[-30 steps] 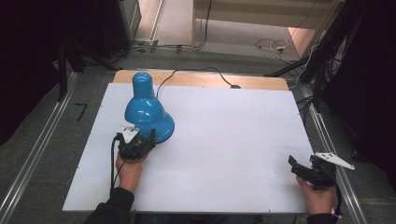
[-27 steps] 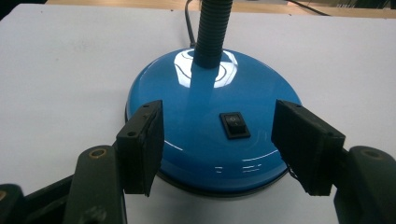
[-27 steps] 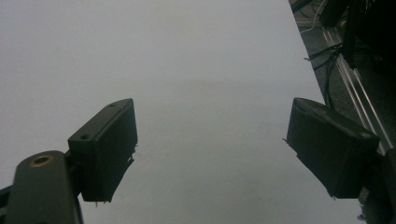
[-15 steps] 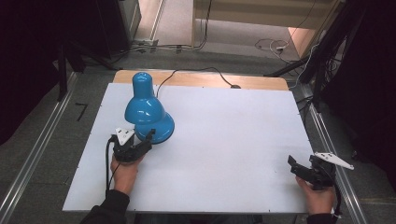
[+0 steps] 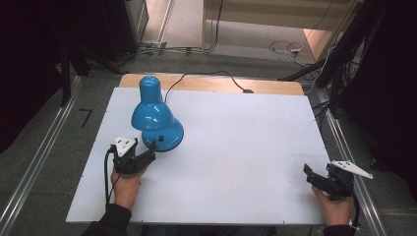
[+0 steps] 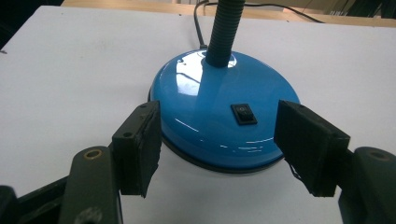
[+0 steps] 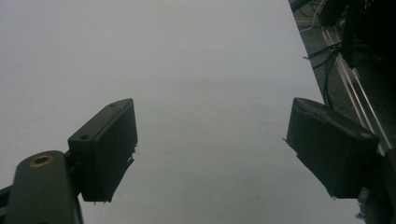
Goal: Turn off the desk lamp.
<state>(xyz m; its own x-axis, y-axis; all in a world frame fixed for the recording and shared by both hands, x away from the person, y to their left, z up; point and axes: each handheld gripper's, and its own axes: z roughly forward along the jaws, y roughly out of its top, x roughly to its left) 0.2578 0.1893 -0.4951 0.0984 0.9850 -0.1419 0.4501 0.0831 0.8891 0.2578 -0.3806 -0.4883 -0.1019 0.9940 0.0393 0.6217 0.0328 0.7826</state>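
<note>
A blue desk lamp [image 5: 152,112] stands on the left part of the white table [image 5: 236,147], its shade tipped toward the far edge. Its round blue base [image 6: 224,112] carries a small black rocker switch [image 6: 243,114] and a ribbed blue neck [image 6: 224,28]. My left gripper [image 5: 147,156] is open just in front of the base, its jaws spread to either side of the base's near rim without touching it. At the table's near right corner my right gripper [image 5: 314,177] is open above bare table [image 7: 196,93] with nothing between its jaws.
The lamp's black cable [image 5: 206,76] runs off the far edge over a wooden strip [image 5: 275,86]. Metal rails [image 5: 344,142] and loose cables [image 7: 327,60] lie beside the table's right edge. Dark floor surrounds the table.
My left gripper has drawn back slightly toward the near edge, away from the lamp base, staying open. The right gripper has not moved.
</note>
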